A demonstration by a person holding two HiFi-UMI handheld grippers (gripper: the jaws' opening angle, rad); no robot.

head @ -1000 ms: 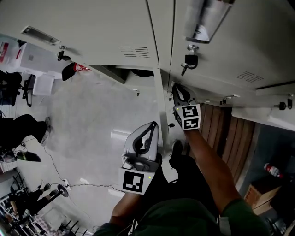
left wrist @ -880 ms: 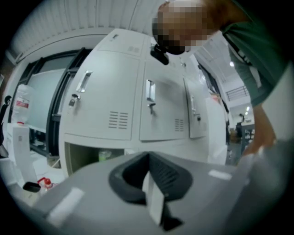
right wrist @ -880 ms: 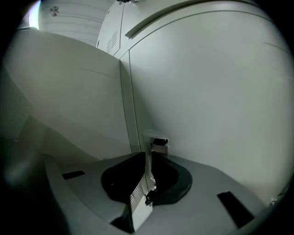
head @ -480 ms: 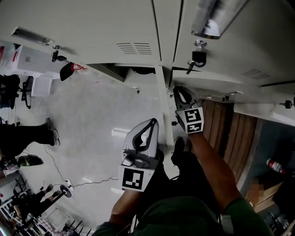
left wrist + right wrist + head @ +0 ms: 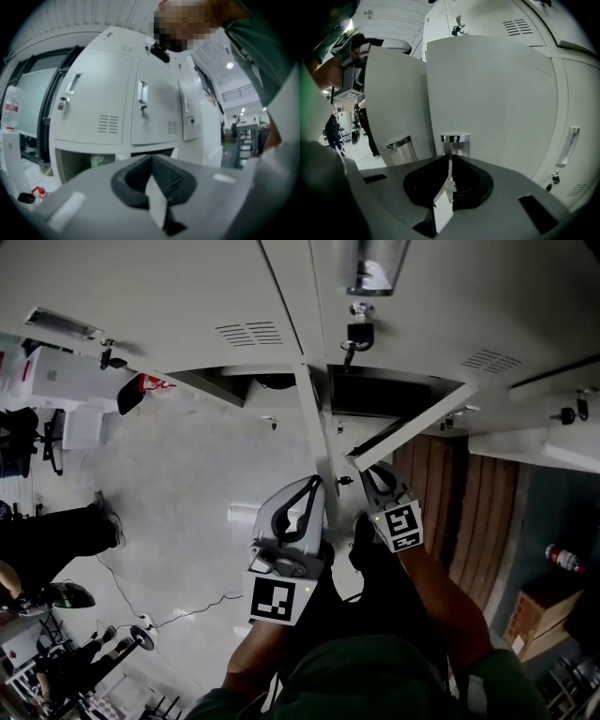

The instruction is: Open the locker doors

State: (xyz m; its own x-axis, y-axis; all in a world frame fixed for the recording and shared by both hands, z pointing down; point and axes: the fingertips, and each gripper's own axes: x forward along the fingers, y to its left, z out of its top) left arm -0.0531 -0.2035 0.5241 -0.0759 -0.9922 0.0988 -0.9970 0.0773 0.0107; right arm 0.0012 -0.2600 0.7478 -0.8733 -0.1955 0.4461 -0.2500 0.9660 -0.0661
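While right gripper [image 5: 373,474] pinches chrome handle [image 5: 455,139] of lower locker door [image 5: 412,423], door stands part-open, angled out from cabinet. Left gripper [image 5: 309,488] hangs beside, jaws pressed together, empty. Next, likely: pull wider, release, move to closed upper doors [image 5: 187,296].

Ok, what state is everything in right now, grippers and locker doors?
left gripper: shut, holding nothing.
right gripper: shut on the door handle.
lower locker door: partly swung open.
upper locker doors: closed.
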